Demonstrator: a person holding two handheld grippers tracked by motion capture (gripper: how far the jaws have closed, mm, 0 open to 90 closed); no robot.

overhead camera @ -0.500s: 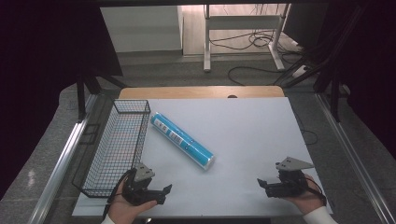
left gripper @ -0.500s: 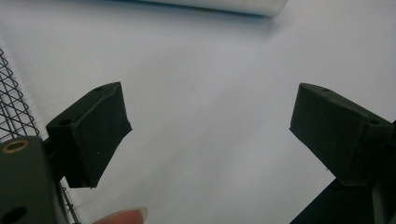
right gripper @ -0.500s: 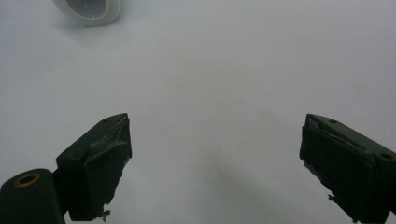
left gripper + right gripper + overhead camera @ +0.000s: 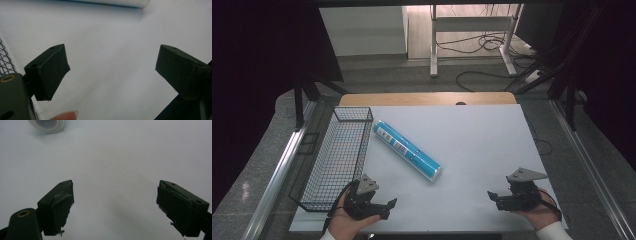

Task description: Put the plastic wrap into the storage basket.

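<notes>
Left claw (image 4: 382, 206): held in the person's left hand (image 4: 347, 219) at the near left of the counter (image 4: 472, 135), just beside the near end of the basket; jaws spread wide with nothing between them, clear in the left gripper view (image 4: 112, 72), where a fingertip (image 4: 67, 115) shows at the bottom edge.
Wire basket (image 4: 319, 175): black mesh, long and narrow, lying along the left edge of the counter, partly overhanging it; a corner of its mesh (image 4: 6, 60) appears at the left of the left gripper view.
Blue tube (image 4: 407, 150): a long cylinder with white label patches, lying flat on the white counter just right of the basket, slanting from far left to near right; its near end is a clear or white cap. That round end (image 4: 47, 124) shows at the top left of the right gripper view.
Right claw (image 4: 493, 198): held in the right hand (image 4: 539, 212) at the near right of the counter, well apart from the tube; jaws parted wide over bare counter, empty (image 4: 115, 206).
</notes>
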